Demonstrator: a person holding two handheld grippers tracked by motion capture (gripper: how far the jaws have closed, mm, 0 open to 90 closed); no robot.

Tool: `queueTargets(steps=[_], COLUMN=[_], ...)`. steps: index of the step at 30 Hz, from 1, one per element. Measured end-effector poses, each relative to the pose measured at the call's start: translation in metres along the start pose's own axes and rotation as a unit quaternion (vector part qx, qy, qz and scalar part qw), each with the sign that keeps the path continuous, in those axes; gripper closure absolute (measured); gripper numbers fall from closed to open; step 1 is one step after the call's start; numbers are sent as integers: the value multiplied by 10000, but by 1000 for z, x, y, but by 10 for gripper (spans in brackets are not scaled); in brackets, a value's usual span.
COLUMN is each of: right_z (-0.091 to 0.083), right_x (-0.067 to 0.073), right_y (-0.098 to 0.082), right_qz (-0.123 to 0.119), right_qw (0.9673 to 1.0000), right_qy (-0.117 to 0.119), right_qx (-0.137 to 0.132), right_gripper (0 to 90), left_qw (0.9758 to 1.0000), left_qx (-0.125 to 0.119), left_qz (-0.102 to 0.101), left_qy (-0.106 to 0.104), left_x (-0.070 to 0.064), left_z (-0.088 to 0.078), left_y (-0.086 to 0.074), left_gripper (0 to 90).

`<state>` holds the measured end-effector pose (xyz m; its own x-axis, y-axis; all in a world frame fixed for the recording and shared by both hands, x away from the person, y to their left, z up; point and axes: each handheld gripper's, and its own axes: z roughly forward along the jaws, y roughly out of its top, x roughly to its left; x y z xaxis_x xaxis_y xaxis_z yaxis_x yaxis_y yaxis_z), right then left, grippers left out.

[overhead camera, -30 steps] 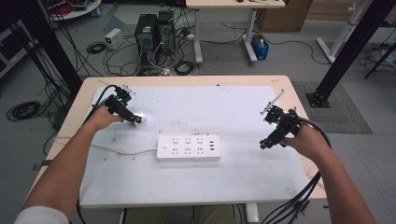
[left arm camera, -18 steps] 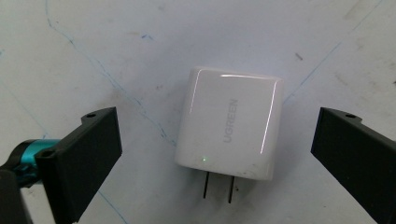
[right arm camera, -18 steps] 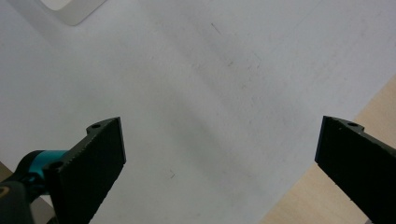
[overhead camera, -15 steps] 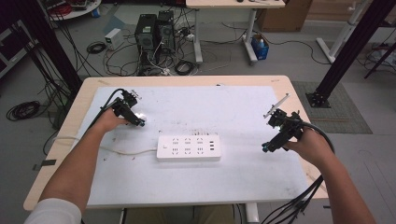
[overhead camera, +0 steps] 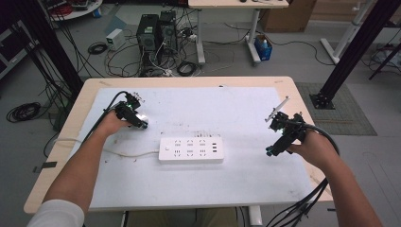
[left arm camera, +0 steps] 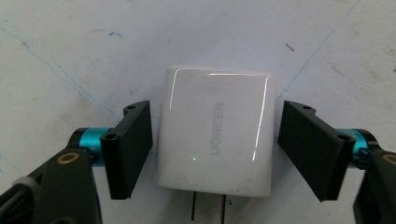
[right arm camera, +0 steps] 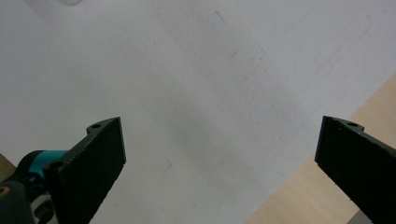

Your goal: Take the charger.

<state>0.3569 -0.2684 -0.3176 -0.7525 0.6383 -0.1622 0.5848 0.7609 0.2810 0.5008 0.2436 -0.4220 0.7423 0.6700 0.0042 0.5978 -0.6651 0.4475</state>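
A white UGREEN charger (left arm camera: 215,140) lies flat on the white mat, its prongs pointing toward my left gripper (left arm camera: 217,107) and a small green light on it. The left jaws stand on either side of the charger and have just been closing on it. A thin gap still shows at each side, so the pads (left arm camera: 128,149) do not press. From above, the left gripper (overhead camera: 138,121) sits at the mat's left with the charger (overhead camera: 142,117) at its tip. My right gripper (overhead camera: 270,151) hovers at the mat's right, wide open (right arm camera: 219,122) over bare mat.
A white power strip (overhead camera: 190,150) lies in the middle of the mat, its cable (overhead camera: 125,154) running left under the left forearm. The wooden table edge (right arm camera: 299,196) is close to the right gripper. Computers and cables sit on the floor beyond the table.
The left gripper has shifted slightly right and settled around the charger. The right gripper has stayed where it was.
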Motion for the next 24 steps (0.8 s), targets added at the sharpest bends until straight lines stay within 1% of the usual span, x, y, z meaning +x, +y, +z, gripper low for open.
queueTargets(steps=[3,4,6,8,9,10,13,14,15,16,17,18,19,20,21,22,24], right_z=[-2,-2,-3,-2,-1,0,1,1,2,2,3,3,3,4,5,5,6], right_x=[1,1,3,4,5,5,6,6,6,5,5,5,5,4,5,4,5], right_y=[1,1,2,2,3,4,5,5,5,6,6,6,6,6,7,7,9], right_qz=[0,12,-51,-46,-67,-96,-81,-80,-70,-100,-77,-64,-51,-88,-60,-71,-73], right_qw=[10000,10000,10000,10000,10000,9999,10000,10000,10000,9999,10000,10000,10000,10000,10000,9999,9999], right_qy=[-2,19,27,38,37,33,39,51,34,19,16,29,24,31,49,76,69], right_qx=[-11,-26,-25,-13,-6,30,22,4,7,9,3,4,9,9,-4,3,7], right_gripper=[11,12,14,15,15,15,15,15,15,15,15,15,15,15,15,15,15], left_qw=[10000,10000,10000,10000,9999,9999,10000,10000,9999,9999,9999,9999,9998,9998,9997,9996,9994], left_qx=[-2,38,-26,-29,-70,-89,-28,-48,-5,-4,-28,-62,-68,-118,-141,-200,-290], left_qz=[-30,50,-15,-11,52,22,84,55,99,112,124,117,158,143,158,139,178], left_qy=[-8,-19,-30,-51,-73,-77,-15,10,42,71,66,52,64,69,84,106,101], left_x=[0,1,0,0,1,0,-2,-3,-3,-5,-6,-8,-9,-12,-14,-17,-23], left_z=[0,-1,-1,-1,-3,-3,-4,-4,-4,-5,-6,-7,-10,-14,-18,-23,-35], left_y=[0,0,-1,-1,-2,-2,-2,-1,-1,-1,-1,-1,0,-1,0,0,1], left_gripper=[312,317,326,348,348,425,425,425,425,425,426,426,426,426,425,426,425])
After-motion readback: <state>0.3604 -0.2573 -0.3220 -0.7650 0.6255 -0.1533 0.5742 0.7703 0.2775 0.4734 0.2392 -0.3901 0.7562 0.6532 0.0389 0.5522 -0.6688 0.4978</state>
